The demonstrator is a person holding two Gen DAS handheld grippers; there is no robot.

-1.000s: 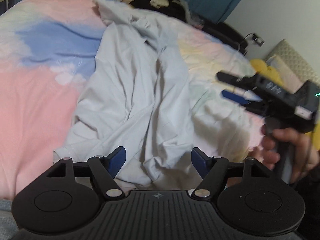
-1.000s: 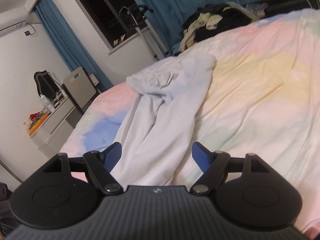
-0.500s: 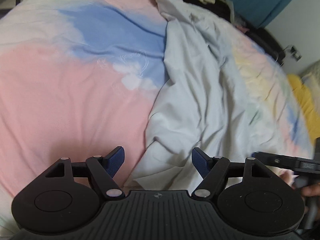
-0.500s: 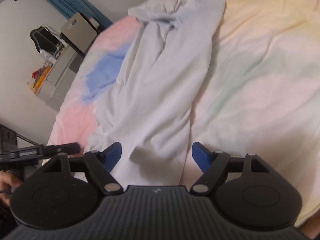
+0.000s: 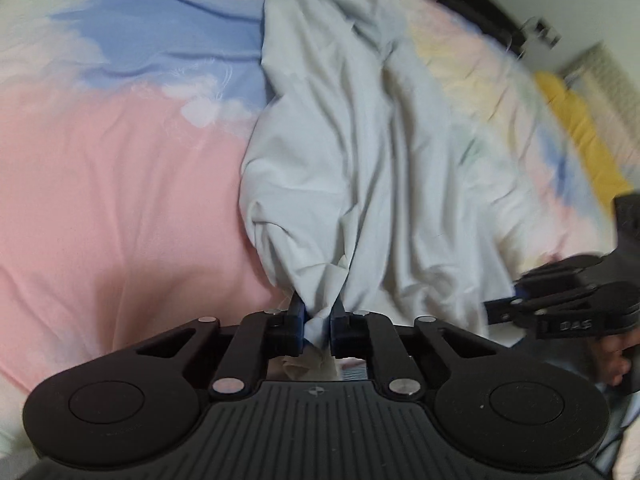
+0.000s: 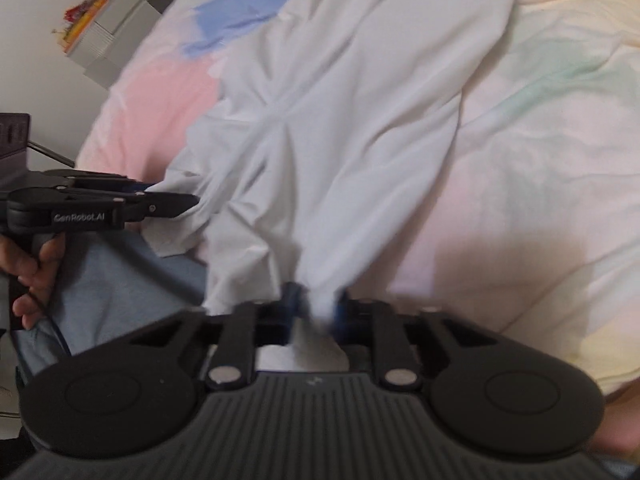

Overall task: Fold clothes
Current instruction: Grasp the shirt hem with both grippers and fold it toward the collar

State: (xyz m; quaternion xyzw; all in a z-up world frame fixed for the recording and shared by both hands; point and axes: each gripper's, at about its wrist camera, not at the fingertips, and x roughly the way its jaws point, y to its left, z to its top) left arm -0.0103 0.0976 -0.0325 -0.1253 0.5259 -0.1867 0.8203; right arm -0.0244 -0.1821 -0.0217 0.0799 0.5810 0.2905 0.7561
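Observation:
A pale white-blue garment lies crumpled lengthwise on the pastel bedspread. My left gripper is shut on the garment's near edge, cloth bunched between its blue pads. My right gripper is shut on another part of the same near edge. Each gripper shows in the other's view: the right one at the right edge of the left wrist view, the left one at the left of the right wrist view.
The bedspread has pink, blue, yellow and green patches. A yellow item lies at the bed's far right. A grey cabinet with colourful items stands beside the bed. Blue denim lies under the left gripper.
Both grippers dropped to the garment's near edge and shut on it; they were open half a second ago. The cloth now bunches and pulls toward the jaws.

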